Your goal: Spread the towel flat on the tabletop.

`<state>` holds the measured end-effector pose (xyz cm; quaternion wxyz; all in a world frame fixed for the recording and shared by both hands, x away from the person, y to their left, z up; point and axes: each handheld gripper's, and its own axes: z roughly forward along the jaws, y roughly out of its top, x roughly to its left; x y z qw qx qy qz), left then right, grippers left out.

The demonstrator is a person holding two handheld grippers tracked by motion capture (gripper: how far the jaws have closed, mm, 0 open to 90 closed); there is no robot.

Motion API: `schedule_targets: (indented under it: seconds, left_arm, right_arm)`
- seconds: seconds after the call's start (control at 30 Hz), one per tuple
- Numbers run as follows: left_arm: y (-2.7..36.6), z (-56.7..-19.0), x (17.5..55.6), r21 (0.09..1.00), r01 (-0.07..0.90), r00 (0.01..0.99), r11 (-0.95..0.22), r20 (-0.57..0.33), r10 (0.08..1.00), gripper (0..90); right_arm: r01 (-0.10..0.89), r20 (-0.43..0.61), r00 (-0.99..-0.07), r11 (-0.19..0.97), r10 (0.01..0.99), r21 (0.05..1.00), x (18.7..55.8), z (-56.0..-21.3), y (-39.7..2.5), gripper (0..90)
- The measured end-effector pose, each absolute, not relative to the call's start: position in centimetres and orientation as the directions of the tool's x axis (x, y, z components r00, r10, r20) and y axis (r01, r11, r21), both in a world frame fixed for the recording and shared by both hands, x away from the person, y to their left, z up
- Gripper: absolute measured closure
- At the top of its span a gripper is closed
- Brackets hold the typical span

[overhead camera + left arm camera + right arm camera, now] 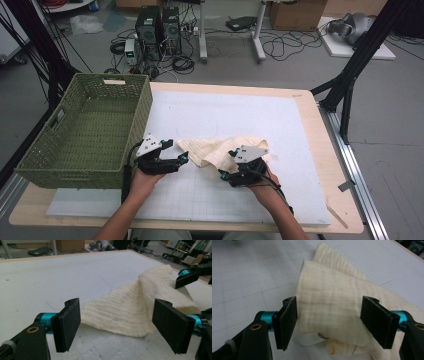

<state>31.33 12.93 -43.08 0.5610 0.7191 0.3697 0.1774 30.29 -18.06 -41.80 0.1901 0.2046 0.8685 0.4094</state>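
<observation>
Nearest the person, the right hand-held gripper (226,163) is over the right part of the cream cloth (212,148), jaws wide apart; in the right gripper view the folded cloth (329,300) lies between the pads, not pinched. The left hand-held gripper (176,152) is also spread open, its tips just beside the cloth's left edge; in the left gripper view the cloth (132,312) is past the jaws w/ a raised fold. Cloth lies on the white mat (235,112) of the worktop (320,150), approx. the middle front. Farther left, a green woven basket (60,150) stands at the worktop edge.
</observation>
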Motion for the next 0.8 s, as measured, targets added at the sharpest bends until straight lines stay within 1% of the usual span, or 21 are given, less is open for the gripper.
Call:
schedule_targets:
  seconds: [0.03,0.07,0.1,0.13,0.17,0.2,0.23,0.33,0.37,0.47,0.6,0.7,0.77,0.8]
  left_arm:
    - [12.9,-43.0,31.3,0.938,0.332,0.665,-0.099,-0.158,0.73,23.3]
    - [13.0,-43.0,31.3,0.938,0.331,0.665,-0.101,-0.156,0.73,23.4]
    - [13.0,-43.0,31.3,0.939,0.329,0.665,-0.099,-0.156,0.73,23.4]
    - [13.0,-43.0,31.3,0.939,0.329,0.664,-0.096,-0.158,0.731,23.3]
    - [13.0,-43.0,31.3,0.939,0.33,0.663,-0.096,-0.158,0.732,23.3]
    - [13.0,-43.0,31.3,0.939,0.33,0.663,-0.098,-0.157,0.732,23.4]
    - [13.0,-43.0,31.3,0.939,0.331,0.66,-0.093,-0.16,0.734,23.4]
    - [13.0,-43.0,31.4,0.939,0.331,0.661,-0.093,-0.161,0.733,23.3]
    - [13.0,-43.0,31.4,0.939,0.33,0.661,-0.092,-0.16,0.733,23.4]
    - [13.0,-43.0,31.3,0.94,0.329,0.66,-0.092,-0.16,0.734,23.4]
    - [13.0,-43.0,31.4,0.939,0.331,0.659,-0.092,-0.16,0.735,23.4]
    - [13.0,-43.0,31.4,0.939,0.332,0.66,-0.093,-0.16,0.734,23.5]
    - [12.9,-43.0,31.4,0.938,0.333,0.662,-0.093,-0.163,0.732,23.5]
    - [12.9,-43.0,31.4,0.938,0.334,0.662,-0.094,-0.162,0.732,23.5]
  right_arm:
    - [0.209,-0.159,-0.842,0.583,0.516,0.785,30.5,-41.9,-17.9,40.2]
    - [0.207,-0.165,-0.845,0.596,0.509,0.776,30.8,-42.1,-17.9,57.6]
    - [0.212,-0.157,-0.847,0.593,0.507,0.776,31.0,-42.0,-17.9,67.1]
    - [0.21,-0.143,-0.853,0.582,0.502,0.786,31.0,-42.0,-17.9,73.2]
    - [0.21,-0.143,-0.853,0.582,0.502,0.786,31.0,-42.0,-17.9,73.2]
    - [0.21,-0.138,-0.853,0.573,0.503,0.793,31.0,-41.8,-18.0,80.4]
    - [0.204,-0.133,-0.856,0.563,0.5,0.801,31.0,-41.5,-18.0,85.7]
    - [0.205,-0.131,-0.855,0.559,0.502,0.803,31.1,-41.1,-18.1,86.2]
    - [0.217,-0.109,-0.854,0.539,0.508,0.814,31.6,-40.8,-18.2,86.3]
    - [0.224,-0.103,-0.846,0.524,0.523,0.822,32.1,-40.1,-18.4,86.5]
    - [0.246,-0.082,-0.807,0.459,0.585,0.854,34.0,-38.6,-19.3,86.5]
    - [0.287,-0.075,-0.765,0.443,0.639,0.849,36.0,-38.2,-20.0,86.5]
    - [0.349,-0.032,-0.724,0.406,0.689,0.845,37.7,-38.3,-20.6,86.4]
    - [0.349,-0.032,-0.724,0.406,0.689,0.845,37.7,-38.3,-20.6,86.4]
